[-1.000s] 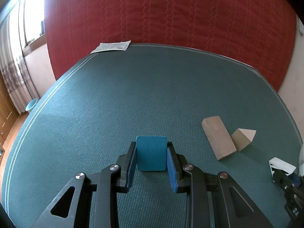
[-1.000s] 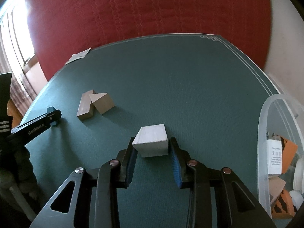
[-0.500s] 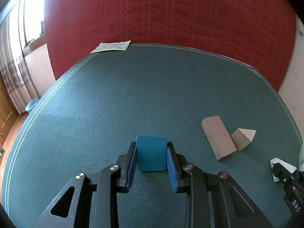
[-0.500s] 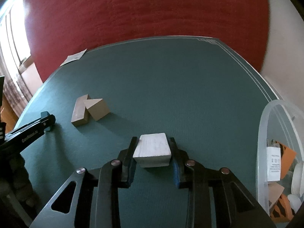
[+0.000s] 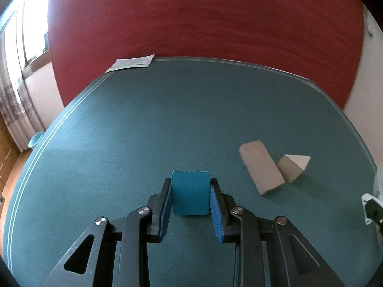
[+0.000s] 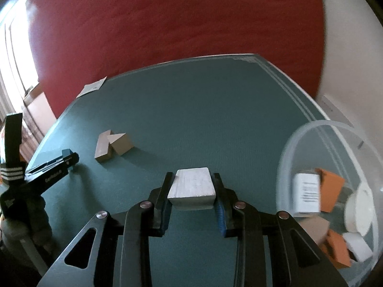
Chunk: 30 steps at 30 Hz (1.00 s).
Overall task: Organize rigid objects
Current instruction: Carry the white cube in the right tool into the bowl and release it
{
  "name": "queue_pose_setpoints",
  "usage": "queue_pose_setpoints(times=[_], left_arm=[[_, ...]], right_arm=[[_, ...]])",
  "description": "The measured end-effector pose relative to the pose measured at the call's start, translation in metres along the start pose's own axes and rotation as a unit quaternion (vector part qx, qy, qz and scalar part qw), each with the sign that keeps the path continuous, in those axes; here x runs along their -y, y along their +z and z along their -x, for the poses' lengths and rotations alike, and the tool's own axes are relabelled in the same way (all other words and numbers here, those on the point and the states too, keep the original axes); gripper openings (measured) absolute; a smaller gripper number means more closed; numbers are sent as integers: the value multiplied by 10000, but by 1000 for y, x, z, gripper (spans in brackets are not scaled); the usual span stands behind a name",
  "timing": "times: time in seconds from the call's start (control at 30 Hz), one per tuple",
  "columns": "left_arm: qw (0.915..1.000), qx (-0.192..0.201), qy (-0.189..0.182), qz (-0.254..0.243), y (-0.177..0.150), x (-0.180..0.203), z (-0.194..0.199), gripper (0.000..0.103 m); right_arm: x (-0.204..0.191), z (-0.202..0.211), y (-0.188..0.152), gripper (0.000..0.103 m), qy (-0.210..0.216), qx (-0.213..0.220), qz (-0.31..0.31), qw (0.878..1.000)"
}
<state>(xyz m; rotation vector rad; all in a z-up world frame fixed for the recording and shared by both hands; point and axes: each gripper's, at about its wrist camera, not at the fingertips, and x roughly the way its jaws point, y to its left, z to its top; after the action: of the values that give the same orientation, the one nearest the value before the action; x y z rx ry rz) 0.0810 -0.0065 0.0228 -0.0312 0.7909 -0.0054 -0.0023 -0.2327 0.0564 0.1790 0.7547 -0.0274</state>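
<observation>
My left gripper (image 5: 190,192) is shut on a blue block (image 5: 190,192) low over the green table (image 5: 143,124). My right gripper (image 6: 192,189) is shut on a pale wooden block (image 6: 192,186), held above the table (image 6: 203,119) and left of the clear plastic bin (image 6: 287,148). A tan rectangular block (image 5: 262,167) and a tan wedge block (image 5: 293,167) lie touching on the table right of the left gripper; in the right wrist view the rectangular block (image 6: 103,147) and wedge (image 6: 121,143) lie at the left.
The clear bin holds several orange, white and tan blocks (image 6: 328,191). A paper sheet (image 5: 131,62) lies at the table's far left corner. A red quilted cover (image 5: 203,19) backs the table. The left gripper's body (image 6: 51,168) shows at the right view's left edge.
My right gripper has lifted the pale block and moved right, toward the bin, which now fills more of the view. The left gripper holds still with the blue block.
</observation>
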Motion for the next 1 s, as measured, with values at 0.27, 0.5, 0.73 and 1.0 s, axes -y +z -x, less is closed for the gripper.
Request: queue_pose_setpoints(times=[0.27, 0.5, 0.73, 1.0], left_arm=[[9994, -18, -283, -189, -5, 19, 10, 31], [9966, -120, -792, -197, -7, 28, 19, 31], [9940, -221, -1052, -196, -9, 40, 26, 31], [9919, -233, -1158, -468, -10, 67, 37, 31]], right_arm=[[23, 25, 4, 32, -256, 237, -205, 9992], [46, 45, 8, 32, -620, 475, -301, 9965], [79, 55, 4, 32, -972, 549, -561, 9922], [123, 66, -3, 32, -1302, 644, -943, 9849]])
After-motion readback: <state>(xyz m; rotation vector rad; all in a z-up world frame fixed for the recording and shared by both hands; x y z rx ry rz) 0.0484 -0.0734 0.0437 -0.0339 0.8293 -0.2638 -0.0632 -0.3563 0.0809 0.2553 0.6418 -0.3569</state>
